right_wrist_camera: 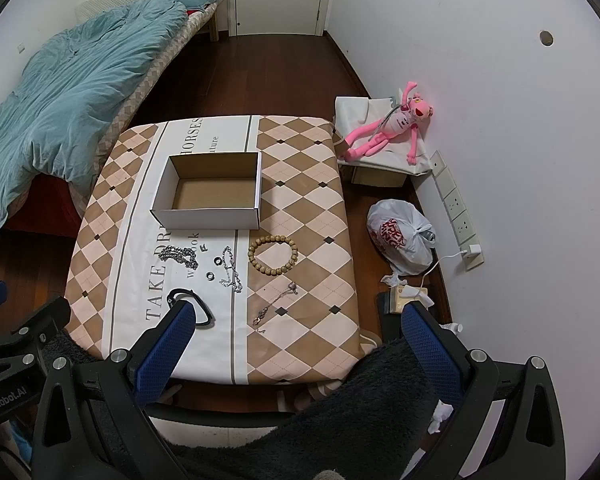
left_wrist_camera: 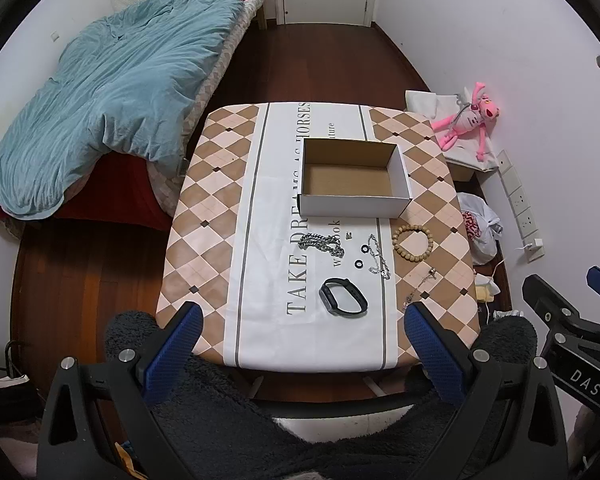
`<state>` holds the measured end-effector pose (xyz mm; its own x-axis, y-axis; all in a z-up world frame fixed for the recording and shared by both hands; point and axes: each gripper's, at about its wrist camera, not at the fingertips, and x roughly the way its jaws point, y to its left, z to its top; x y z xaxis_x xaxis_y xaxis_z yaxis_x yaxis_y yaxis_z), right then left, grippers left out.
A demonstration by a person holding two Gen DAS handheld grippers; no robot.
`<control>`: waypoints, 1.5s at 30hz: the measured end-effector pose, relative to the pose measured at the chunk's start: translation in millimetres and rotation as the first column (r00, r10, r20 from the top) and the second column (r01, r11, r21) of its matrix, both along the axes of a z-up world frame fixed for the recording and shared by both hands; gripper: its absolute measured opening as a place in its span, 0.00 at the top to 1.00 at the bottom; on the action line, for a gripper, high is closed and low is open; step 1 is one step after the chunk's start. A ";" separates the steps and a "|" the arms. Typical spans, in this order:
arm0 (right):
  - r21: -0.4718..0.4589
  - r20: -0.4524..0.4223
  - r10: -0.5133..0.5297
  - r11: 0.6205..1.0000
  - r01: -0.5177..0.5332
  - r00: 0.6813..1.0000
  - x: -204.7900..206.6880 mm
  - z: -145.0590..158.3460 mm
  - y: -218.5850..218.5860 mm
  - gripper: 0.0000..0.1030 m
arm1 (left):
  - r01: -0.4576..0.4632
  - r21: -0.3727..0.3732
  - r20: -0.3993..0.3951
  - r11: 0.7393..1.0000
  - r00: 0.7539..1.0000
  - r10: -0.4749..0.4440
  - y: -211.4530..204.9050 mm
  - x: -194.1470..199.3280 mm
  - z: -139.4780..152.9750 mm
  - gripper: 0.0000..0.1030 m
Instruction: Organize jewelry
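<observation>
Table (left_wrist_camera: 204, 240) with empty cardboard box (left_wrist_camera: 354, 178)

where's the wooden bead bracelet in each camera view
Left wrist view: the round wooden bead bracelet lies right of centre on the checked tablecloth, just beyond the near right corner of the open white cardboard box.
Right wrist view: the bracelet lies near the middle of the picture, just in front of the same box corner.
Shared landmark: the cardboard box, with the thin silver chain on the bracelet's left in both views.

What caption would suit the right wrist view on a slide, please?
Open right gripper above the table: empty cardboard box, bead bracelet, chains and watch awaiting sorting.
</observation>
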<state>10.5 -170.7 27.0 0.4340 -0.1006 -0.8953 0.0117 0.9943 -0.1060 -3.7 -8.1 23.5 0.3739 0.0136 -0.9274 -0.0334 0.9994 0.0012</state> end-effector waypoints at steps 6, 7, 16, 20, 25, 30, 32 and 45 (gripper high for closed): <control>-0.001 -0.001 0.001 1.000 -0.001 1.000 -0.2 -0.7 0.1 0.00 | -0.001 -0.004 0.000 1.000 1.000 0.001 -1.1 -0.8 -0.5 0.00; 0.001 -0.001 0.000 1.000 0.000 1.000 -0.5 -0.3 0.0 0.00 | 0.000 -0.003 -0.001 1.000 1.000 0.000 -2.8 -0.5 1.8 0.00; 0.008 0.002 -0.006 1.000 0.006 1.000 -1.0 -0.7 0.5 0.00 | -0.002 -0.004 0.004 1.000 1.000 0.002 -10.4 -0.2 2.7 0.00; 0.024 -0.001 -0.034 0.999 0.034 0.999 5.5 -11.4 -1.9 0.00 | -0.018 0.002 0.008 1.000 1.000 0.018 -8.0 7.7 -8.1 0.00; 0.033 -0.052 -0.090 0.995 0.091 0.995 25.5 -54.7 -21.7 0.00 | -0.037 0.052 -0.029 0.998 0.999 0.038 -4.9 29.1 -53.8 0.00; 0.035 -0.134 -0.111 0.993 0.117 0.985 39.3 -110.7 -35.9 0.03 | -0.010 0.084 -0.100 0.996 0.995 0.019 -6.9 42.6 -110.9 0.01; 0.036 -0.174 -0.122 0.991 0.131 0.977 42.6 -135.9 -41.0 0.13 | 0.008 0.087 -0.135 0.996 0.991 0.004 -12.2 45.0 -131.9 0.01; 0.044 -0.269 -0.170 0.981 0.189 0.948 43.9 -227.4 -58.1 0.24 | 0.043 0.025 -0.287 0.999 0.957 -0.034 -28.8 62.1 -221.6 0.28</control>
